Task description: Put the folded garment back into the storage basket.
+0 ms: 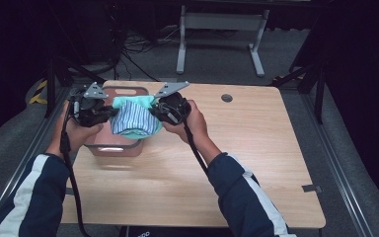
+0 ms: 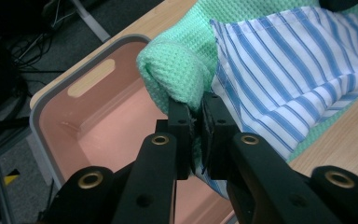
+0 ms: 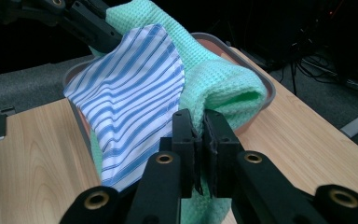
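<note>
Together, both hands raised over table's (image 1: 256,148) left end, forearms converging from bottom. Left gripper (image 1: 109,112) and right gripper (image 1: 154,111) face each other, each clamped on opposite edge of green towel (image 1: 128,101), striped cloth (image 1: 134,121) lying on it, slung between them above pink bin (image 1: 112,147). Left gripper view: bin's inside, slot handle. Right gripper view: towel fold draped over bin rim, left gripper at far corner.
</note>
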